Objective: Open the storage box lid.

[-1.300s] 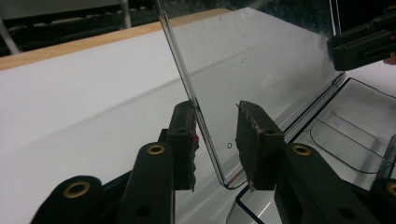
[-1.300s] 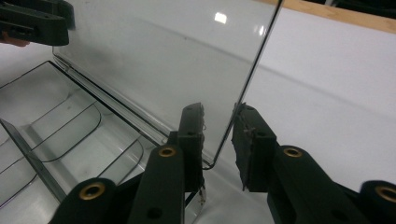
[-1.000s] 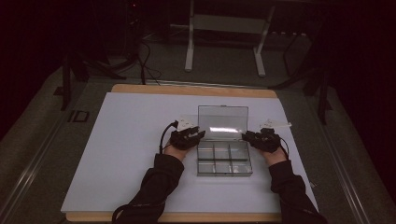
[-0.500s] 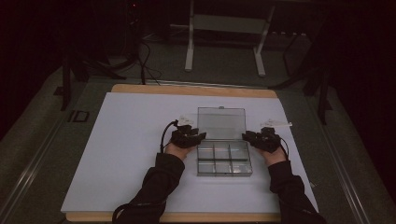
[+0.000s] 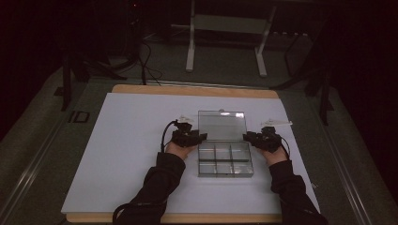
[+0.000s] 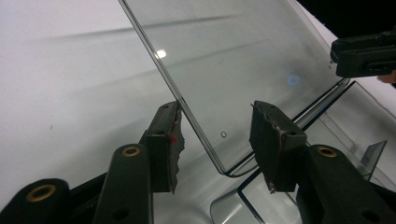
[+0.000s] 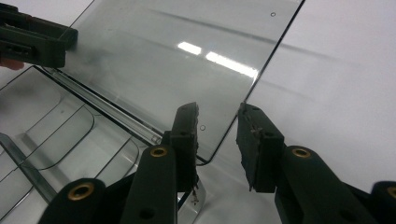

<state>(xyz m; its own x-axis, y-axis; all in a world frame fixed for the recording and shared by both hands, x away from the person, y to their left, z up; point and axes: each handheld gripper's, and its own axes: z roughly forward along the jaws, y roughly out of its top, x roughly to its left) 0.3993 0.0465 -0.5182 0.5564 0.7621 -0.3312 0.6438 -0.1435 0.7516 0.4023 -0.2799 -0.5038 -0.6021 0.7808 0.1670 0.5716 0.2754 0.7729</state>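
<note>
- One clear plastic organizer box (image 5: 225,161) with six compartments sits mid-surface (image 5: 122,154), its lid (image 5: 222,125) swung open.
- Two hand-held grippers: left hand-held gripper (image 6: 215,140) and right hand-held gripper (image 7: 218,135), each parted astride a lid corner, gripping nothing.
- Compartment contents are hard to make out.

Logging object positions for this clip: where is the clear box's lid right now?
In the high view the lid stands open on the far side of the compartment box, right of table centre, between the left tongs and right tongs.
</note>
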